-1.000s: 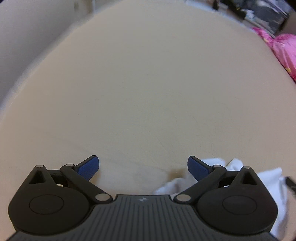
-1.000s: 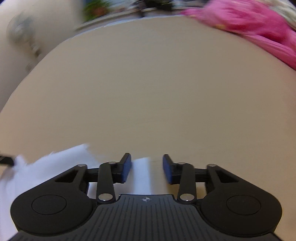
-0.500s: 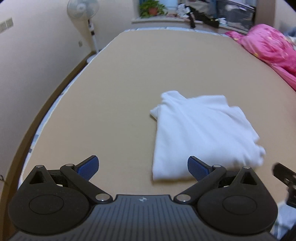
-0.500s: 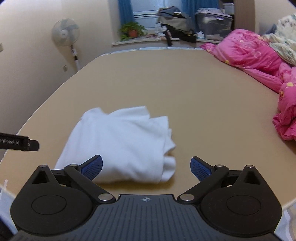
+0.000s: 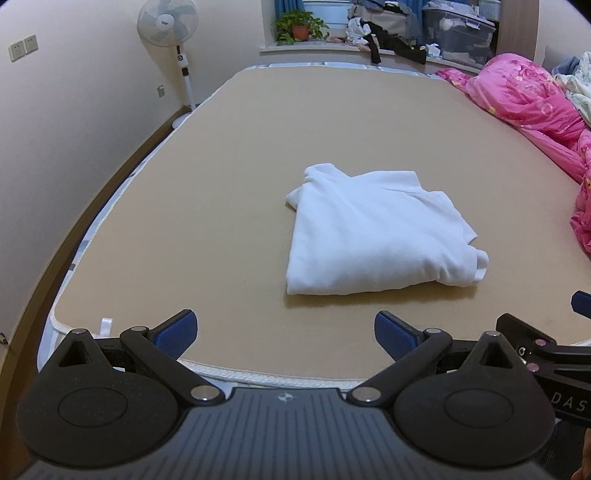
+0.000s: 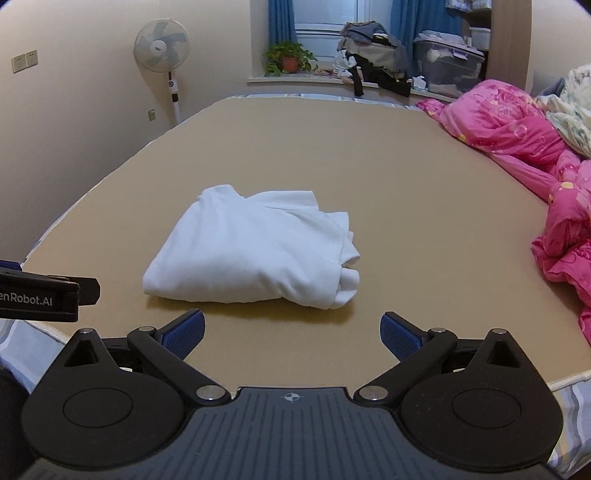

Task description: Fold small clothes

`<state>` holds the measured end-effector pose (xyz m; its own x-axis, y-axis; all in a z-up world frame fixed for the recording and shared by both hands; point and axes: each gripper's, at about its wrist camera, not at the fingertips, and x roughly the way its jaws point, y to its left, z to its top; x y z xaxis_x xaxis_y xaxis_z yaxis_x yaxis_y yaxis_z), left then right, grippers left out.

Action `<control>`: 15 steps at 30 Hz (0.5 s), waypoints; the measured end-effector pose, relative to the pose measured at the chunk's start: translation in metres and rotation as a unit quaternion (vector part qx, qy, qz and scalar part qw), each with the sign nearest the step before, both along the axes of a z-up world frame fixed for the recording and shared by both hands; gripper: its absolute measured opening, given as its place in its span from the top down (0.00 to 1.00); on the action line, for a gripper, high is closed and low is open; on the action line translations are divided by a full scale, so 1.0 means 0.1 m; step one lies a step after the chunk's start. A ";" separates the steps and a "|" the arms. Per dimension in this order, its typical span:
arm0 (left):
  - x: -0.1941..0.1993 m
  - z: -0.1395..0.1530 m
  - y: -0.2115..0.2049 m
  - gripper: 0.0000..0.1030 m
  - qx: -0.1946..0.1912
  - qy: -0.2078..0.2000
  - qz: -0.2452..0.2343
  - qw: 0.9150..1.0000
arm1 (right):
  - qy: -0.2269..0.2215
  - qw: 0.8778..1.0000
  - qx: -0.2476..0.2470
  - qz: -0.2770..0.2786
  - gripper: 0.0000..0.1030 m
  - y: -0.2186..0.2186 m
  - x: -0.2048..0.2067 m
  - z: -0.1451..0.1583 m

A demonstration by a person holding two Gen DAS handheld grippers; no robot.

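A white garment lies folded into a compact bundle on the tan bed surface, loose ends bunched at its right side. In the right wrist view the same white garment sits just beyond the fingers. My left gripper hangs open over the near edge of the bed, short of the garment, with nothing between its blue pads. My right gripper is also wide open and empty, pulled back from the bundle. Part of the right gripper shows at the right edge of the left wrist view.
A pink quilt is heaped along the right side of the bed. A standing fan is by the left wall. A windowsill at the far end holds a potted plant, piled clothes and a storage box.
Both grippers have drawn back and risen from the garment toward the near bed edge. The right gripper's jaws went from narrow to wide open. The white garment now lies free and folded.
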<state>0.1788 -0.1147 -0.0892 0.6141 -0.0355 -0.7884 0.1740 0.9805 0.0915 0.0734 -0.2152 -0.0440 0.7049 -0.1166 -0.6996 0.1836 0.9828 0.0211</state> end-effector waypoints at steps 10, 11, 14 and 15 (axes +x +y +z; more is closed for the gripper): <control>-0.02 0.05 -0.01 0.01 0.009 -0.007 0.002 1.000 | -0.002 1.000 -0.002 -0.001 0.02 0.04 0.01 0.02; -0.02 0.06 -0.01 0.01 0.010 -0.009 0.002 1.000 | -0.002 1.000 -0.002 -0.001 0.02 0.04 0.01 0.02; -0.03 0.07 0.01 0.01 0.014 -0.012 0.001 1.000 | -0.001 1.000 -0.003 0.000 0.02 0.04 0.01 0.02; -0.03 0.08 0.02 0.01 0.014 -0.011 0.001 1.000 | 0.000 1.000 -0.002 0.001 0.02 0.04 0.01 0.02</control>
<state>0.1756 -0.1125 -0.0814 0.6316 -0.0115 -0.7752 0.1696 0.9777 0.1236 0.0741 -0.2109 -0.0423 0.7059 -0.1183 -0.6984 0.1816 0.9832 0.0171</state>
